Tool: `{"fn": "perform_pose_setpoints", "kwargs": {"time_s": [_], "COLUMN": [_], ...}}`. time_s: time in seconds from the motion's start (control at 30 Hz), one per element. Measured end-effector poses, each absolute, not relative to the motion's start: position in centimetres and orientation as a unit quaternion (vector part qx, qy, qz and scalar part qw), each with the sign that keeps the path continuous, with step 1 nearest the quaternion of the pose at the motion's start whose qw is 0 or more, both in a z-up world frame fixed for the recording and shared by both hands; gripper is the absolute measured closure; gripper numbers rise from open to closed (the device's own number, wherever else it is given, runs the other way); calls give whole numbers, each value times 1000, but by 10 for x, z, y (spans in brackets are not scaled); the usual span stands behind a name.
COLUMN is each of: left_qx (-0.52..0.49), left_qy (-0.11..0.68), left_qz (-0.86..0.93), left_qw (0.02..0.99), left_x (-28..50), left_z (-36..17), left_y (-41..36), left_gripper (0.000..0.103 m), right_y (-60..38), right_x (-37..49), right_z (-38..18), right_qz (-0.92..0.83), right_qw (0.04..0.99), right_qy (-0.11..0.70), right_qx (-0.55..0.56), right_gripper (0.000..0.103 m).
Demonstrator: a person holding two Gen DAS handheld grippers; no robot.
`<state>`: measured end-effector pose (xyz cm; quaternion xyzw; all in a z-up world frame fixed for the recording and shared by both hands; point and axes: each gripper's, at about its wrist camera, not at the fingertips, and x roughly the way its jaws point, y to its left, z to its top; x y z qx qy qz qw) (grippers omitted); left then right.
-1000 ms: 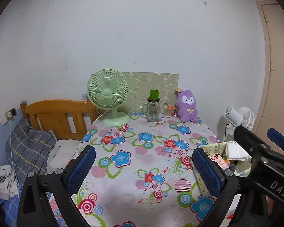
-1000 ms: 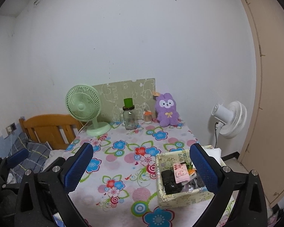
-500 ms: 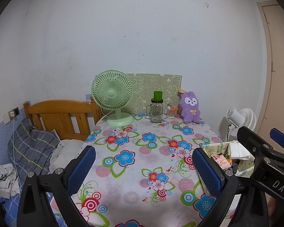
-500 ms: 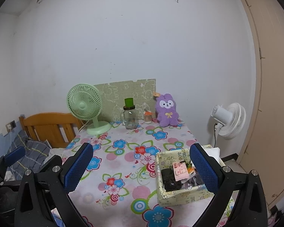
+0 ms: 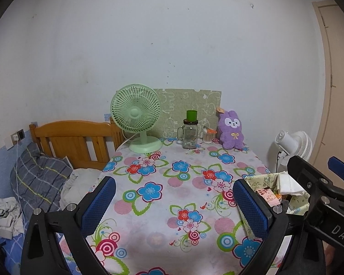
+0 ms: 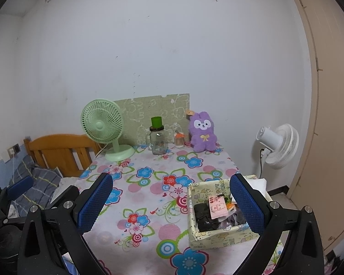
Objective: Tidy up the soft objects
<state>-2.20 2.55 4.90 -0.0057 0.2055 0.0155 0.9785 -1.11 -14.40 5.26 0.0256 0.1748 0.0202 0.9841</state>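
Note:
A purple plush rabbit (image 5: 232,130) (image 6: 202,133) sits upright at the far edge of the flowered table (image 5: 172,183), against the wall. A patterned fabric box (image 6: 208,233) (image 5: 259,181) at the table's near right holds dark cloth, a pink packet and white tissue. My left gripper (image 5: 174,204) hovers open above the table's near edge, nothing between its blue pads. My right gripper (image 6: 172,204) is also open and empty, its right finger over the box. In the left wrist view the right gripper's black frame shows at the far right.
A green desk fan (image 5: 137,119), a glass jar with a green cap (image 5: 190,135) and a small cup (image 5: 208,136) stand at the table's back. A wooden headboard (image 5: 73,137) and pillow (image 5: 39,178) lie left. A white floor fan (image 6: 277,144) and a door (image 6: 328,105) are right.
Both grippers have pulled back and risen slightly from the table, so the fan, jar and rabbit look smaller and farther. Both stay open and empty.

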Motion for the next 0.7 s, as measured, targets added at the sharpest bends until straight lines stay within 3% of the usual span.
{"fn": "perform_pose_setpoints", "kwargs": {"time_s": [0.7], "left_qx": [1], "left_qy": [205], "left_qz": [20], "left_qw": [979], "left_x": [-18], "left_z": [46], "left_y": [20], "left_gripper": [0], "right_y": [-145], "right_x": [-6], "right_z": [48], "right_qz": [27], "right_qw": [984], "right_qy": [175], "right_qx": [28], "right_gripper": [0]}}
